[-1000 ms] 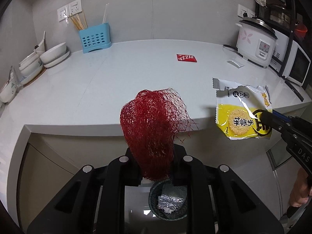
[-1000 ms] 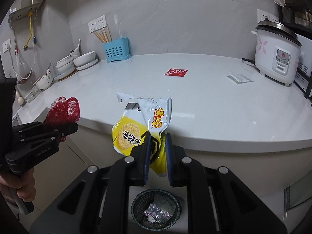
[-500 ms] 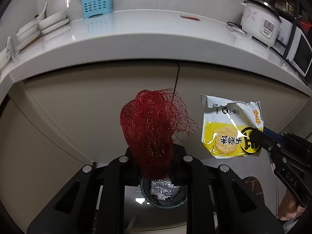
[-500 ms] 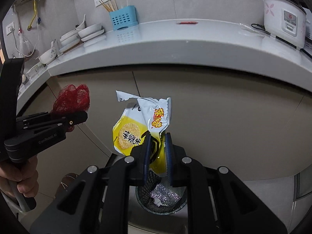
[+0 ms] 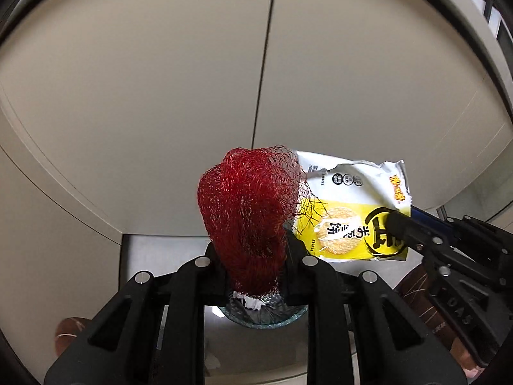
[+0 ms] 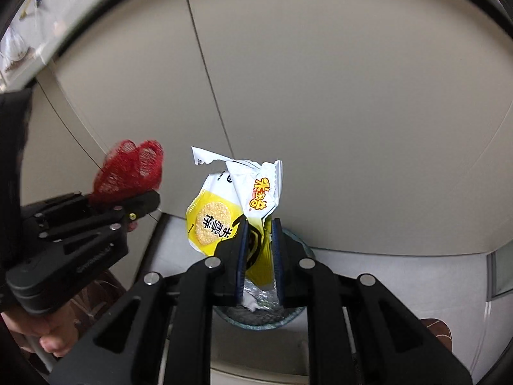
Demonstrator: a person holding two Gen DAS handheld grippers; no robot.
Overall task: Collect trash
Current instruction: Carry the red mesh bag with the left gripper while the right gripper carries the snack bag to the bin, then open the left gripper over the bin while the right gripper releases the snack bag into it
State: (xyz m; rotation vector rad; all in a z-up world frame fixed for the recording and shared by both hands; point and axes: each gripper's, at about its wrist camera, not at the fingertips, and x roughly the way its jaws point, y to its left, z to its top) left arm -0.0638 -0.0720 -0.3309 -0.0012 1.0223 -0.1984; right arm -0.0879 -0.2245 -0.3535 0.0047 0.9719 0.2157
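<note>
Trash is in both grippers: the left gripper (image 5: 253, 256) is clamped on a bunched red net (image 5: 248, 215), and the right gripper (image 6: 259, 250) pinches a yellow and white snack wrapper (image 6: 231, 211) by its lower edge. A second ago both views looked across the white tabletop with its rice cooker, blue holder and bowls; now both hands have come down below it, and only its rim (image 6: 48, 48) curves across the top left of the right wrist view. Beige cabinet doors (image 5: 160, 96) fill the far side of both views, split by a dark vertical seam. The grip on each piece looks the same as before. From the left view the wrapper (image 5: 346, 211) hangs just right of the net, their edges overlapping in the picture; whether they touch I cannot tell. The bin (image 6: 259, 317), a dark mesh basket with crumpled silver foil inside, sits on the floor just near of the doors and shows larger than before, mostly hidden behind the fingers in each view. Open floor (image 6: 400, 266) lies right of the bin. A hand (image 6: 41, 337) holds the left gripper's handle at the near left.
</note>
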